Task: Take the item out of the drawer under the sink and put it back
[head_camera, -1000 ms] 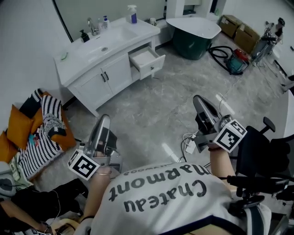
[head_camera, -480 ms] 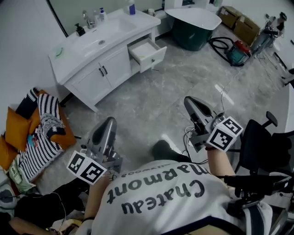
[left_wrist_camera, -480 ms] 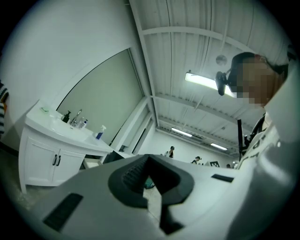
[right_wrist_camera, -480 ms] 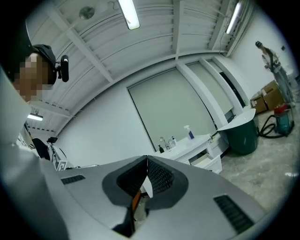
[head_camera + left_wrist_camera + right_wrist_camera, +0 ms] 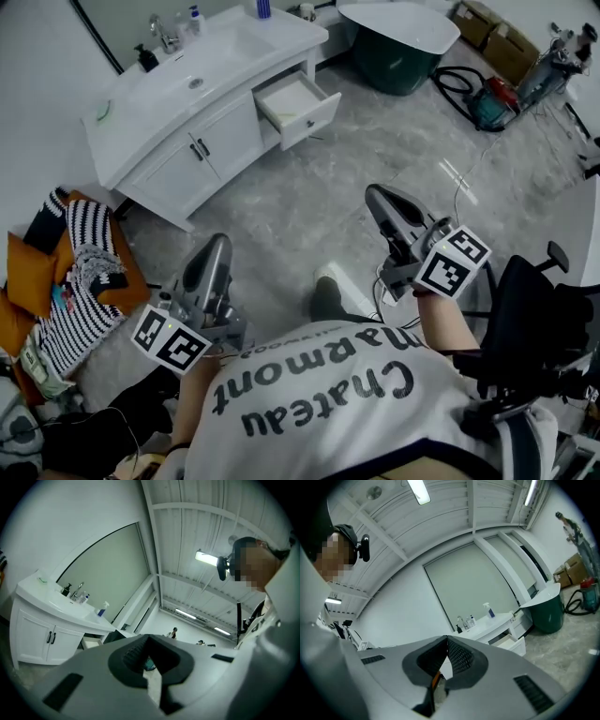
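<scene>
The white sink cabinet [image 5: 178, 103] stands far ahead at the upper left of the head view. Its right-hand drawer [image 5: 298, 105] is pulled open; what lies inside is too small to tell. My left gripper [image 5: 217, 244] is held low at the left, far from the drawer, with its jaws shut and empty. My right gripper [image 5: 375, 193] is at the right, also shut on nothing. The left gripper view shows the closed jaws of the left gripper [image 5: 146, 637] with the cabinet [image 5: 35, 630] beyond. In the right gripper view the right gripper [image 5: 446, 640] points at the drawer [image 5: 512, 642].
A green tub with a white top [image 5: 398, 42] stands right of the cabinet. A vacuum cleaner with a hose [image 5: 499, 98] and cardboard boxes [image 5: 511, 52] lie at the far right. Striped clothes and orange cushions [image 5: 66, 272] sit at the left, and a black office chair [image 5: 539, 323] at my right.
The person has stepped forward; a shoe now shows below between the grippers. The cabinet has slid up and left in the head view. Both grippers stay shut.
</scene>
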A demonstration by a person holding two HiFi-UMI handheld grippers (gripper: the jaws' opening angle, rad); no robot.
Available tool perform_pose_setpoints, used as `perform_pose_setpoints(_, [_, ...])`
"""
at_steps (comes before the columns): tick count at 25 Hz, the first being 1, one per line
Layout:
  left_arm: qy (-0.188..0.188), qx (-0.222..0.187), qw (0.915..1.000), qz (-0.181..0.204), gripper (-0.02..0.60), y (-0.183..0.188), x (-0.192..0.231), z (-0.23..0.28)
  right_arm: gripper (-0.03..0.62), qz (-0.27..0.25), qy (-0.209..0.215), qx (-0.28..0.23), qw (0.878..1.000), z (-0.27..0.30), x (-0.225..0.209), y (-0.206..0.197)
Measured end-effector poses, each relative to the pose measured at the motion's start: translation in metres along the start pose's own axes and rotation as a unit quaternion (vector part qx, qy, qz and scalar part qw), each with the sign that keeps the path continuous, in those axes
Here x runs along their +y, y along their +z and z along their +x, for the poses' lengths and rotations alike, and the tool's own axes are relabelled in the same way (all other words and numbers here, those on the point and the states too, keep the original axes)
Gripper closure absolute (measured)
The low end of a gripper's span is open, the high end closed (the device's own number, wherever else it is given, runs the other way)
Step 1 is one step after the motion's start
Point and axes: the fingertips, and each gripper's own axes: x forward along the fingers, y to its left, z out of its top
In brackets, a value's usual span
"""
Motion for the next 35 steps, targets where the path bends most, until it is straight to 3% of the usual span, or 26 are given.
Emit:
perform_pose_setpoints(15, [0.024, -0.019, 0.9995, 0.000, 0.574, 0.032, 0.061, 0.162, 0.583, -0.019, 0.030, 0.017, 0.999, 0.099, -0.133, 0.072])
perform_pose_setpoints(20, [0.028, -0.024, 0.9990, -0.024, 0.574, 0.029, 0.076, 0.187, 0.583, -0.029, 0.035, 0.014, 0.999, 0.112, -0.156, 0.081])
perform_pose_setpoints(26, [0.028, -0.026, 0.9990, -0.025, 0.574, 0.033, 0.087, 0.208, 0.583, -0.022, 0.024, 0.014, 0.999, 0.119, -0.175, 0.088])
perform_pose_setpoints(31, [0.023, -0.011, 0.9997, -0.003, 0.574, 0.027, 0.094, 0.218, 0.583, -0.018, 0.020, 0.017, 1.000, 0.126, -0.186, 0.089])
perform_pose_setpoints(35, [0.036, -0.006, 0.9991, -0.021, 0.574, 0.021, 0.108, 0.217, 0.583, -0.019, 0.018, 0.023, 0.999, 0.128, -0.189, 0.087])
